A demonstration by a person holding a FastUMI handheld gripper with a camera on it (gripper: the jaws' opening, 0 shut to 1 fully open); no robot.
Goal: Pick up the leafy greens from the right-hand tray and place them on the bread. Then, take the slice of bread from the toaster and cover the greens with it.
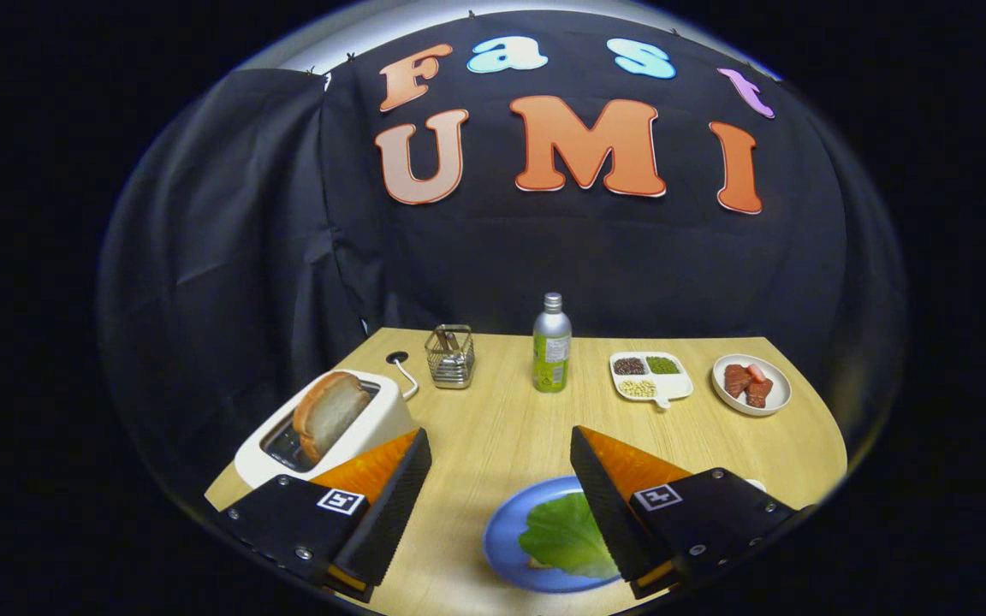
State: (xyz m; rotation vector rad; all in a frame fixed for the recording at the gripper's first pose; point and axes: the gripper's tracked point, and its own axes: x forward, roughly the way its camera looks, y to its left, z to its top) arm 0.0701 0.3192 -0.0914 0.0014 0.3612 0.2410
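Between my fingers and a little toward the right one, I see the leafy greens (566, 535) lying on a blue plate (503, 532) at the near edge of the bench (501, 428); a sliver of something pale peeks out under the leaf, but I cannot tell whether it is the bread. My gripper (501, 449) has its fingers spread wide apart, holding nothing, and the right finger (604, 505) overlaps the right side of the leaf and plate in my view. To the near left, a white toaster (373, 419) stands just beyond the left finger (390, 505), with a slice of bread (328, 413) sticking up out of its slot, tilted. A white cord runs from behind the toaster to a dark hole in the bench. Farther back sits a small wire basket (450, 357), then a green-labelled metal bottle (551, 344) standing upright at the far middle. To the far right I see a white divided dish (651, 377) with three kinds of beans, and beside it a round white plate (751, 384) carrying reddish chunks.
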